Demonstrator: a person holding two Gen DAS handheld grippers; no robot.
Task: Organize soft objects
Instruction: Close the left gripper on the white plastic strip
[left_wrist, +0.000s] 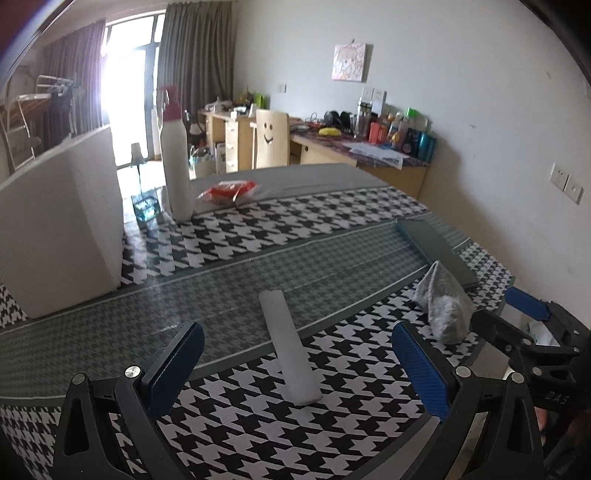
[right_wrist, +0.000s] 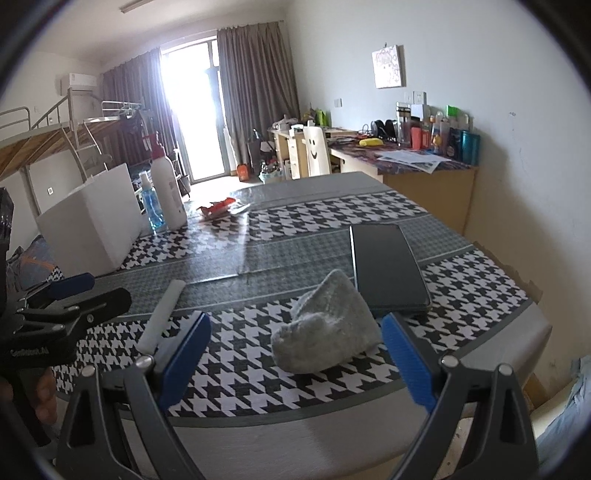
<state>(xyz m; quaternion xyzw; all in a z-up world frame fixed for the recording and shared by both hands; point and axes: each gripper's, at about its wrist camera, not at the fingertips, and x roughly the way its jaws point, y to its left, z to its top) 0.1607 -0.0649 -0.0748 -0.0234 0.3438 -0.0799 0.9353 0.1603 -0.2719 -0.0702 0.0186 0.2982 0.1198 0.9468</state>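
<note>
A crumpled grey fuzzy sock (right_wrist: 325, 328) lies on the houndstooth table cloth near the front right edge; it also shows in the left wrist view (left_wrist: 445, 304). A white foam strip (left_wrist: 290, 347) lies flat in front of my left gripper (left_wrist: 295, 354), which is open and empty, its blue pads either side of the strip. The strip shows in the right wrist view (right_wrist: 162, 314) too. My right gripper (right_wrist: 295, 350) is open and empty, just short of the sock.
A dark flat tablet (right_wrist: 386, 269) lies behind the sock. A white box (left_wrist: 62, 221) stands at the left, with a white spray bottle (left_wrist: 177, 162), a blue bottle (right_wrist: 151, 206) and a red wrapper (left_wrist: 229, 190) behind. The table edge (right_wrist: 332, 432) is close in front.
</note>
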